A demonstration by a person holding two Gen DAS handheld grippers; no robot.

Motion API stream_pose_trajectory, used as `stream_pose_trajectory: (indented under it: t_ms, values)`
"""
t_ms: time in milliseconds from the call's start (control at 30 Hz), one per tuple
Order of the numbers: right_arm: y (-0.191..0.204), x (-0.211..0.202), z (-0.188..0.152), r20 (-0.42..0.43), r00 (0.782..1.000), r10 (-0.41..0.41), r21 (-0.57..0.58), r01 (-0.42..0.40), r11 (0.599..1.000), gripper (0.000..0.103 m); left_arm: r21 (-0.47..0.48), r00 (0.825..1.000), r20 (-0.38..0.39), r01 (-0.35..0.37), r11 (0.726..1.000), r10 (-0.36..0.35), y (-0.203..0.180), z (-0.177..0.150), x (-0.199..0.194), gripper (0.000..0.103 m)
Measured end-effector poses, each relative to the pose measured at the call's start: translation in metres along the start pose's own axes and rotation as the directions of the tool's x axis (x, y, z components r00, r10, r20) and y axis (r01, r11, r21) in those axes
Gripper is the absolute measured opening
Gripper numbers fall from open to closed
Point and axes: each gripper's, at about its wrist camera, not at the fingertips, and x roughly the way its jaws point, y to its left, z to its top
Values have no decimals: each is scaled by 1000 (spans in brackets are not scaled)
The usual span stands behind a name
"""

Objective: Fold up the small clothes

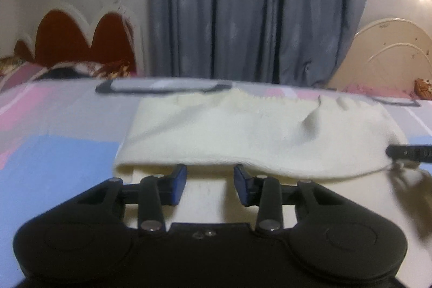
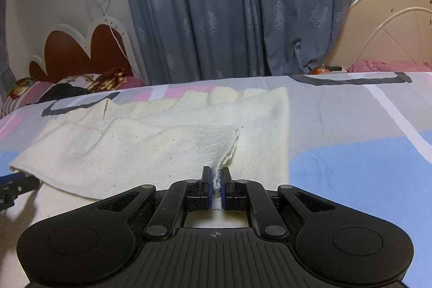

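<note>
A small cream knitted garment (image 1: 243, 131) lies on the patterned bedsheet (image 1: 54, 142), partly folded over itself. My left gripper (image 1: 210, 181) is open, its blue pads either side of the garment's near folded edge, holding nothing. In the right wrist view the garment (image 2: 151, 150) shows a folded-over flap with a ribbed hem. My right gripper (image 2: 215, 186) is shut on the corner of that hem, just above the lower layer. The right gripper's tip shows at the right edge of the left wrist view (image 1: 410, 153); the left gripper's tip shows at the left edge of the right wrist view (image 2: 16, 186).
The bedsheet (image 2: 351, 153) has blue, pink and grey blocks. A red and white headboard (image 2: 81, 50) and pillows stand at the far left. Grey-blue curtains (image 2: 237, 7) hang behind the bed. A cream bed frame (image 2: 391, 26) is at the far right.
</note>
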Motion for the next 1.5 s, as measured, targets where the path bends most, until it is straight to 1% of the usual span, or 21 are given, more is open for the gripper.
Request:
stream_pose_trajectory:
  t_ms: [67,133,200,233,333,400,433,467,533,600,667,800,933,967,1000,1067,1133,1233,1300,1367,1500]
  values:
    - [0,0,0,3,1000,0,2,0,1000,5,31,1000,0,-4,1000,4,-4,3,5,37]
    - [-1,-1,-1,9,1000,1,10,-2,1000,5,60,999,-26,20,998,-19,-7,4,13,40]
    - [-2,0,-1,9,1000,4,13,-4,1000,5,85,999,-32,11,996,-8,-12,5,17,38]
    - [-2,0,-1,9,1000,4,12,-4,1000,5,85,999,-31,23,996,-21,-12,7,23,38]
    - [-1,0,-1,12,1000,4,10,-4,1000,5,98,998,-52,22,995,-17,-17,16,43,43]
    - [-1,-1,-1,15,1000,4,13,-4,1000,5,92,999,-17,-29,995,31,-15,22,51,44]
    - [-1,-1,-1,19,1000,1,14,-2,1000,5,93,995,-17,-92,991,94,-11,22,55,42]
    - [-1,-2,0,28,1000,-7,12,7,1000,5,82,991,-29,-130,988,132,-6,22,58,41]
    - [-3,-3,1,40,999,-24,21,23,1000,5,10,991,-36,-131,991,131,7,19,56,42]
    - [-4,-1,1,31,999,-19,30,18,999,5,30,989,-36,-140,990,141,6,15,52,44]
    - [-3,0,1,27,999,-19,23,18,1000,5,21,988,-36,-152,988,153,8,15,50,47]
    - [-3,-5,4,53,998,-38,29,36,999,5,30,990,-49,-134,991,135,7,16,48,46]
    - [-2,-24,11,137,989,-52,10,51,999,5,32,994,-63,-92,995,94,13,7,35,46]
    - [-4,-24,12,133,989,-58,3,58,998,5,36,994,-61,-88,995,90,14,5,31,46]
    - [-6,-19,11,102,993,-62,1,62,998,5,39,994,-64,-86,996,88,14,5,30,46]
    - [-11,0,8,-6,996,-85,-10,85,996,5,39,994,-68,-79,996,81,15,5,29,46]
    - [-12,-3,9,15,997,-74,-10,74,997,5,36,995,-68,-74,997,77,17,3,27,46]
    - [-11,-20,13,83,995,-54,14,53,999,5,28,995,-67,-72,997,73,19,2,25,47]
    - [-12,-17,12,65,996,-67,2,67,998,5,32,995,-70,-74,997,76,19,0,24,47]
    - [-14,-5,8,-6,996,-90,-9,89,996,5,42,994,-73,-76,996,79,19,-1,20,47]
    - [-17,-20,10,57,996,-64,7,64,998,5,45,994,-76,-75,996,78,24,-7,13,49]
